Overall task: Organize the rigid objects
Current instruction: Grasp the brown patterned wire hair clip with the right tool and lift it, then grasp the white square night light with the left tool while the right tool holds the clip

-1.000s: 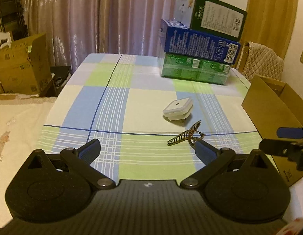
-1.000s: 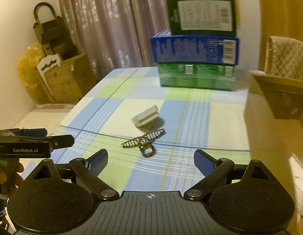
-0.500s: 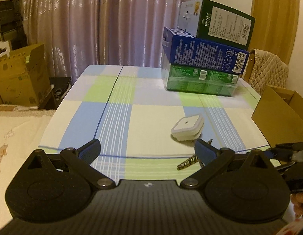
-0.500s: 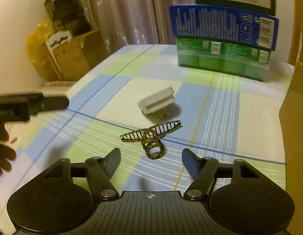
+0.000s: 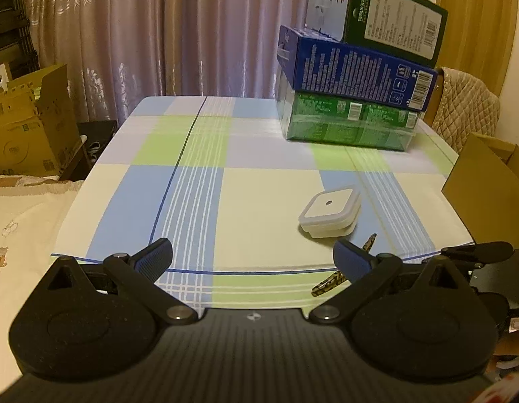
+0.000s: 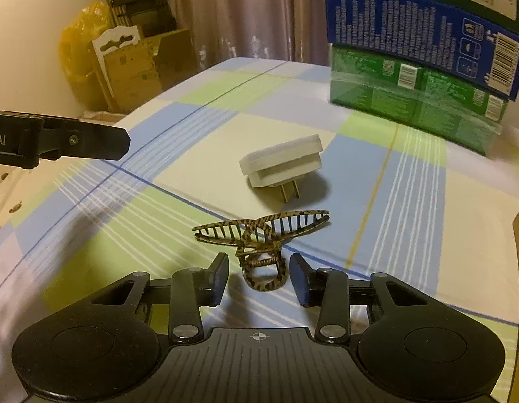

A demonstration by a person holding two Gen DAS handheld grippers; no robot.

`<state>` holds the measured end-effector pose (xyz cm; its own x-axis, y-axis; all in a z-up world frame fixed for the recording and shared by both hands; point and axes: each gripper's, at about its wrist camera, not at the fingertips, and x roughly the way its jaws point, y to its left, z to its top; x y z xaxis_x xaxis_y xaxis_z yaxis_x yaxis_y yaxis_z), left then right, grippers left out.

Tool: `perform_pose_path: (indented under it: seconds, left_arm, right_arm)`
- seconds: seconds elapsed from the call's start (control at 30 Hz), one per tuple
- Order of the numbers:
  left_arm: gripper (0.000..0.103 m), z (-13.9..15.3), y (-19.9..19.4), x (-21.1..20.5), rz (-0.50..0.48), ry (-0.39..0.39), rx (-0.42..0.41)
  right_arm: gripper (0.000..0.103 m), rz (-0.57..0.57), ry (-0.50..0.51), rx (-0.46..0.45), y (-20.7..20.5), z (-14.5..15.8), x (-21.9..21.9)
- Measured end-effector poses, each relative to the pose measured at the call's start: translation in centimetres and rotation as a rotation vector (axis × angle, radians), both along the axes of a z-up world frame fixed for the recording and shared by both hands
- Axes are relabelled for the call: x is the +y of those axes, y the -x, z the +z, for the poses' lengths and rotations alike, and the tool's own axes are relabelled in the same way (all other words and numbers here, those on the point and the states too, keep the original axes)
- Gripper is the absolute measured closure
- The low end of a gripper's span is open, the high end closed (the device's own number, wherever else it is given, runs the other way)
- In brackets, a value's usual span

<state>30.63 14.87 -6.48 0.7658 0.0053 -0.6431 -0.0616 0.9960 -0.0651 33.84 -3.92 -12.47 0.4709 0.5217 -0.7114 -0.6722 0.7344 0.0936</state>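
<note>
1. The leopard-print hair claw (image 6: pixel 263 239) is lying on the checked tablecloth (image 6: pixel 179 225) near the front edge, teeth fanned out toward the far side and its ring handles pointing back at the right gripper (image 6: pixel 259 277).
2. That right gripper is down low around the handles with the jaws closing in. There's a sliver of gap each side, so the pads don't look like they're pressing yet, though it's tight enough that I can't be totally sure.
3. Just behind the claw sits a white plug-in night light (image 6: pixel 281 164), tipped with its prongs toward the claw.
4. The left gripper (image 5: pixel 252 257) hangs over the cloth off to the side, fingers spread wide with nothing in them.
5. Further back there's a stack of boxes (image 5: pixel 351 77) (green, blue, dark green on top), and a cardboard box (image 5: pixel 484 181) at the table's right edge.
</note>
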Motion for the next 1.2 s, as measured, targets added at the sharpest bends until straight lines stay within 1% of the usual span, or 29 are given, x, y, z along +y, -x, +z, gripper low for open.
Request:
perform_pose_path:
  seconds: [0.23,0.43,0.73,0.97,1.2]
  left_arm:
    - [0.003,-0.3,-0.4,-0.1,-0.007,0.012,0.019]
    - [0.003,-0.3,-0.3,-0.2,-0.014,0.014,0.02]
    - [0.003,-0.6,-0.5,-0.3,-0.008,0.018,0.027]
    - [0.003,-0.8,-0.4,-0.2,-0.009,0.023,0.034]
    - [0.003,-0.9,-0.6,-0.6,-0.019,0.028,0.034]
  right_arm:
    - [0.07,0.015,0.005,-0.014,-0.7,-0.3,0.8]
    - [0.073,0.031,0.015,-0.023,-0.9,-0.7,1.2]
    - [0.074,0.07,0.032,-0.033,-0.6,-0.6,1.8]
    - [0.075,0.022,0.036,-0.015,-1.0,0.8,1.1]
    - [0.075,-0.054,0.018,0.008,-1.4,2.1,-1.0]
